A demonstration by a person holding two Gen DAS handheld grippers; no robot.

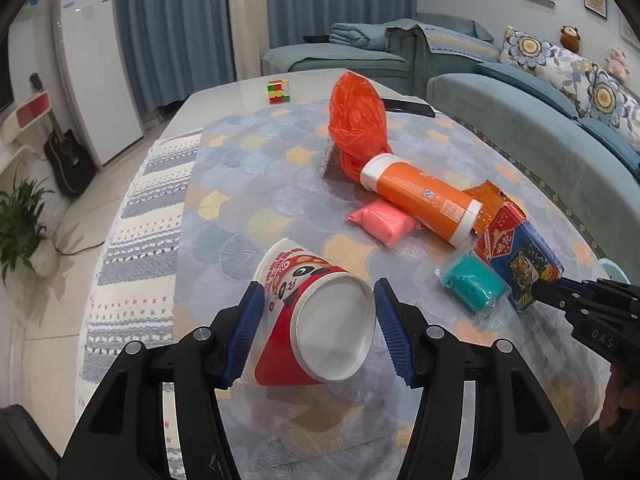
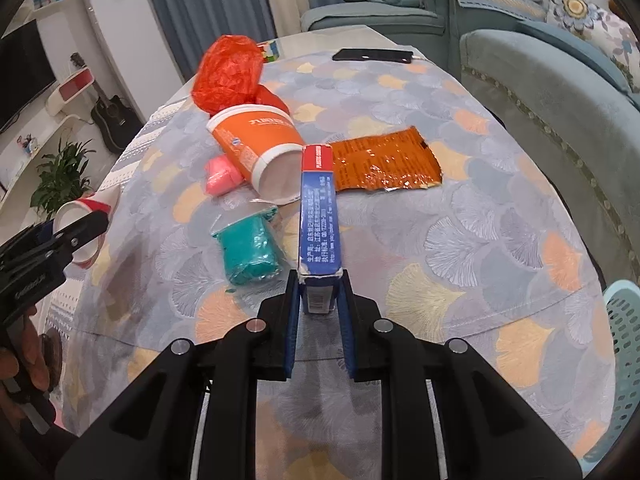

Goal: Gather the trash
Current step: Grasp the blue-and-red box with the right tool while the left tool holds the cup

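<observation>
The left gripper [image 1: 318, 330] was clamped on a red and white paper cup [image 1: 316, 320], its blue pads pressing the cup's walls on both sides, base end facing the camera. The right gripper [image 2: 319, 304] was clamped on the near end of a blue and red card box [image 2: 319, 216], which stood out over the tablecloth [image 2: 480, 240].

Remaining items lay close together on the cloth. A teal packet [image 2: 250, 250] lay just beside the box on its left. An orange canister [image 2: 256, 148] lay on its side beyond it, open end toward the box, with a pink packet [image 2: 222, 176] against its left flank. A crumpled red plastic bag [image 2: 228, 74] lay behind the canister. A flattened orange foil wrapper [image 2: 388, 164] lay right of the box tip. A phone [image 2: 372, 56] and a puzzle cube [image 1: 279, 92] sat near the far edge. A pale green perforated basket [image 2: 624, 340] stood at the right table edge.
</observation>
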